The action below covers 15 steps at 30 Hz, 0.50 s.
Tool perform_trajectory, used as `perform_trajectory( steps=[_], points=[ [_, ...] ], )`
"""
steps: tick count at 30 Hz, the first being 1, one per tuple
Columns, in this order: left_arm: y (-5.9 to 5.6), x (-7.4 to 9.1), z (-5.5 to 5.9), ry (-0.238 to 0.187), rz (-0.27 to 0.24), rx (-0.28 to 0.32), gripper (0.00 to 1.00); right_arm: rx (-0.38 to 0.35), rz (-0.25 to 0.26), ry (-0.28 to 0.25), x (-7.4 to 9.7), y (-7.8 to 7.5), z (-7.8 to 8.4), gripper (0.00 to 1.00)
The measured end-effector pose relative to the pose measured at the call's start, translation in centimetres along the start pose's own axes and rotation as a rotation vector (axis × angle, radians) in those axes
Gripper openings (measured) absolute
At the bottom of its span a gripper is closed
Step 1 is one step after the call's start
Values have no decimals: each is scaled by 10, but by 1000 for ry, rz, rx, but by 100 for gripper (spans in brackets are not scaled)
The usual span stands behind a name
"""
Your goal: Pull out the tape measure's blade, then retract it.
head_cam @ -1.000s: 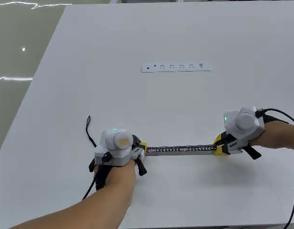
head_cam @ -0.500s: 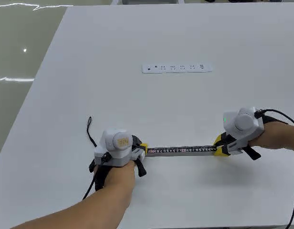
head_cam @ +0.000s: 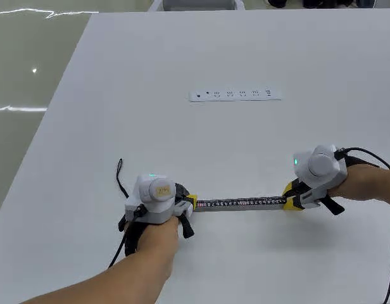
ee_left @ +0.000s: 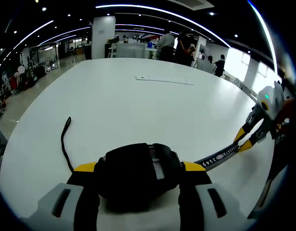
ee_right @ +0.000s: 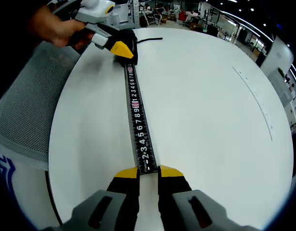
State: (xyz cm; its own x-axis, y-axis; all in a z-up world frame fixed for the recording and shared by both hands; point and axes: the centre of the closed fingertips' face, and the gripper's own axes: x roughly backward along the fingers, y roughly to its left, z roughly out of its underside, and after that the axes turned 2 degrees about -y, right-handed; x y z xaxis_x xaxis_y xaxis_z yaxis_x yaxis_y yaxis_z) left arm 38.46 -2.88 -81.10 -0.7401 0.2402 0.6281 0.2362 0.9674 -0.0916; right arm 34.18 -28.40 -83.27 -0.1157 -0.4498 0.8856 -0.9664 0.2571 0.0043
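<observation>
1. The worktop (head_cam: 258,145) is wide, white and almost bare. A white power strip (head_cam: 235,95) lies on it, well apart from my work, and in the left gripper view a large lit hall with some people stands behind the far edge.
2. The left hand-held gripper (head_cam: 186,206) has its jaws closed around the tape measure (ee_left: 138,175). They stand as wide as the black case, which sits between the yellow tips and rests on the worktop.
3. The right hand-held gripper (ee_right: 148,172) has its jaws almost together and pinches the free end of the blade (ee_right: 137,115).
4. The blade runs straight and flat between the two grippers, just above or on the worktop; I cannot tell which. Its face is dark with white numbers and some red marks.
5. A thin black strap (head_cam: 119,176) lies loose on the worktop beside the case.
6. I judge that the pulling-out step is done or nearly done, so retracting is what remains.
7. For the next move I think the right side must travel back toward the case on the same line, keeping its pinch so the blade goes in slowly and does not whip or twist, while the left side holds the case firm.
</observation>
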Motion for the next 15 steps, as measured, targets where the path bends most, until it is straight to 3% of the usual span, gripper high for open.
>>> perform_trajectory(
  steps=[15],
  points=[
    [0, 0, 0, -1, 0, -4, 64, -6, 5, 1, -4, 1, -5, 13]
  ],
)
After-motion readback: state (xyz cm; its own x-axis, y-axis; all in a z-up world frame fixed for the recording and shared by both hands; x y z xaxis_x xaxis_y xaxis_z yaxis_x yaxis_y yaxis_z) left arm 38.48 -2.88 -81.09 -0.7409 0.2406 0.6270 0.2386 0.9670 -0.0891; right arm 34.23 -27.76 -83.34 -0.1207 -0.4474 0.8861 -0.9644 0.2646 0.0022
